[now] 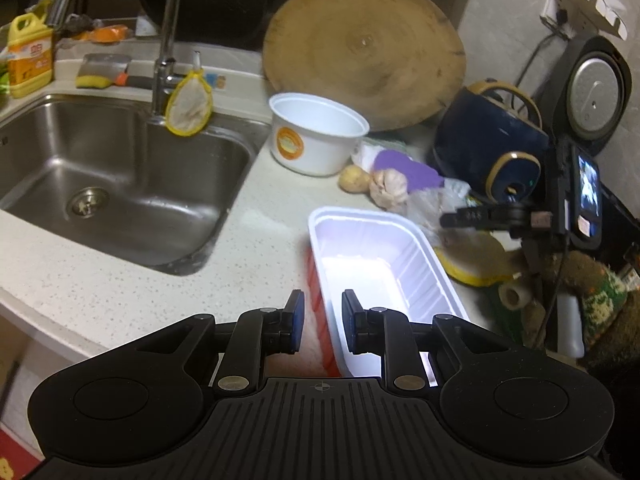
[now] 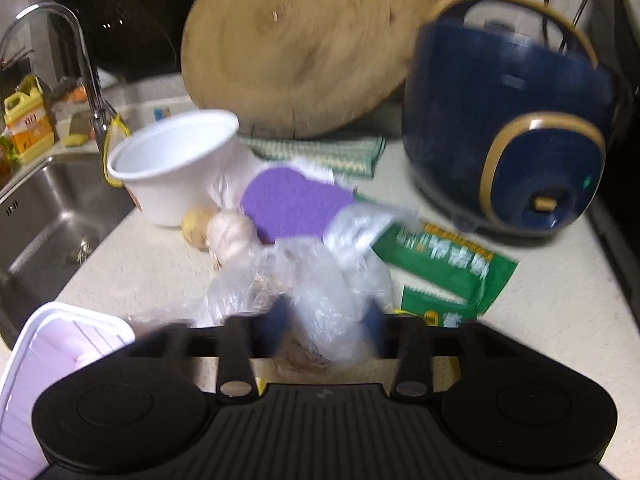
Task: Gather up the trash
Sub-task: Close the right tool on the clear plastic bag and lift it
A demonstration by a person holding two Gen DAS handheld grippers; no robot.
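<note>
On counter, right tongs point(image 2: 326, 316) pinch plastic bag point(image 2: 320, 280).

Your left wrist view is sharp, dimly lit, with glare on the white tray point(image 1: 376, 256) floor. Your right wrist view smears with motion blur. Fisheye bends both pictures' edges.

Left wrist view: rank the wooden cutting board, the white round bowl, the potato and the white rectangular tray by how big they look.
1. Wooden cutting board
2. White rectangular tray, though nearness to the camera inflates it
3. White round bowl
4. Potato
</note>
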